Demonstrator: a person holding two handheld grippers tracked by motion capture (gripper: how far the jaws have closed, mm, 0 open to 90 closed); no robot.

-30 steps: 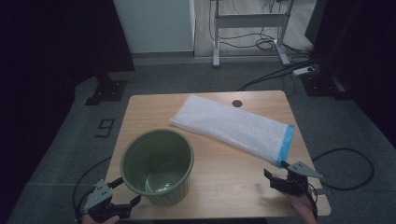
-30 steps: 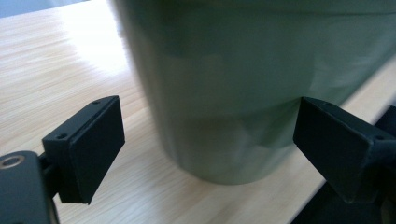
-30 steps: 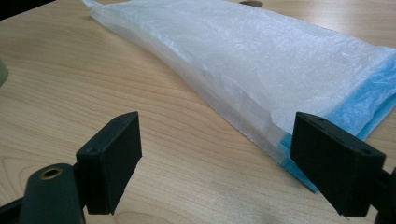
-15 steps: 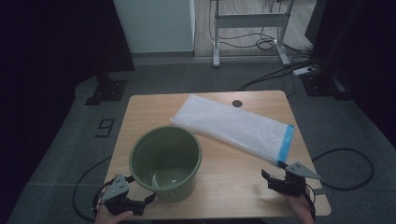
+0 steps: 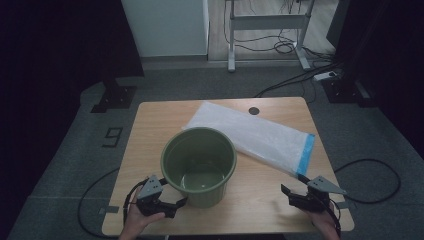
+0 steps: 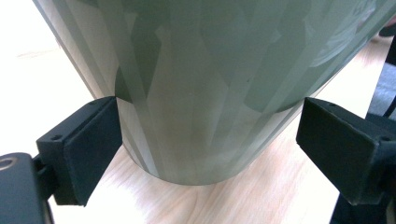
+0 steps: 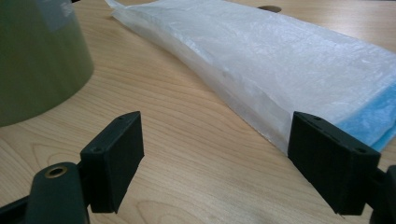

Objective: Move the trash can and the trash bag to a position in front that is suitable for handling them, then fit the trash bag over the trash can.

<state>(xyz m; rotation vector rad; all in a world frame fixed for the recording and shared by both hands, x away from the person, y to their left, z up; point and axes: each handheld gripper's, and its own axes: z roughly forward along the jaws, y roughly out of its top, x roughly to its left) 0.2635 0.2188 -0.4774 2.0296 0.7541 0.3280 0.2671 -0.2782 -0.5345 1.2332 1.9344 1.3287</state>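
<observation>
A lab or studio recording space, dimly lit

A small wooden table (image 5: 150, 150) is standing on grey carpet (image 5: 70, 165) with a "9" marker (image 5: 113, 137) sitting at its left; cables (image 5: 295, 80) are trailing across the floor toward a power strip (image 5: 326, 76) at far right, a metal desk frame (image 5: 267, 30) is standing far behind, and dark stands (image 5: 114, 90) are flanking the scene.

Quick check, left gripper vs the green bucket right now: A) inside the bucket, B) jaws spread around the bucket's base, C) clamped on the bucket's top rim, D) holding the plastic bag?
B: in the left gripper view the green bucket stands on the table between the two spread jaws of the left gripper, low at its base.
</observation>
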